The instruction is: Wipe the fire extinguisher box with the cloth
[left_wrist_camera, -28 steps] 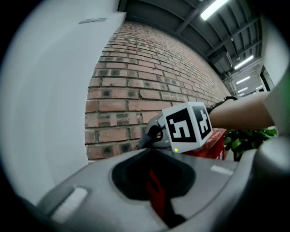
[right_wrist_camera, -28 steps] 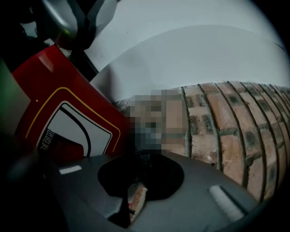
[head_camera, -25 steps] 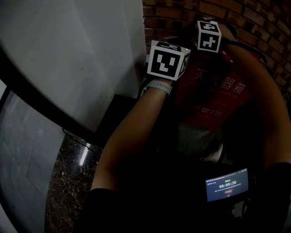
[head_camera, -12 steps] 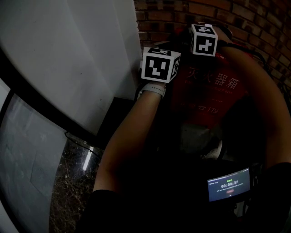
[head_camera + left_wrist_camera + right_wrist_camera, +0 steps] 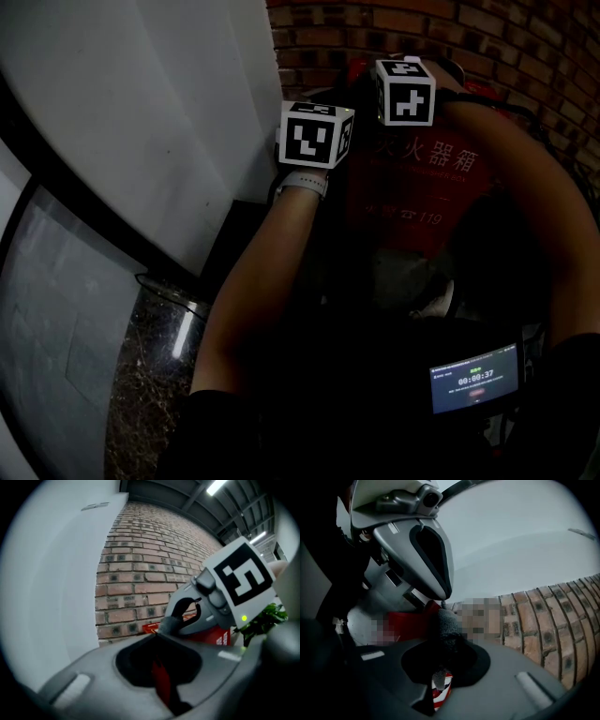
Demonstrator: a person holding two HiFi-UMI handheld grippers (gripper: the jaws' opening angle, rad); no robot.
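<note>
The red fire extinguisher box (image 5: 412, 187) with pale lettering stands against the brick wall (image 5: 487, 37). Both arms reach to its top edge, and only the marker cubes show there, the left cube (image 5: 316, 134) and the right cube (image 5: 405, 91). My right gripper (image 5: 446, 639) is shut on a dark grey cloth (image 5: 449, 623), which bulges out past the jaw tips over the box's red top (image 5: 206, 634). My left gripper (image 5: 157, 637) has its jaws together with nothing between them, and its tip sits just beside the cloth. The contact between cloth and box is hidden.
A white wall panel (image 5: 169, 112) stands close on the left of the box. Dark speckled floor (image 5: 141, 375) lies below. A small lit screen (image 5: 473, 378) hangs near my body at the lower right. Green leaves (image 5: 262, 618) show beyond the box.
The whole head view has slid left. Both marker cubes stay side by side and sit slightly lower against the box's lettering than a second ago.
</note>
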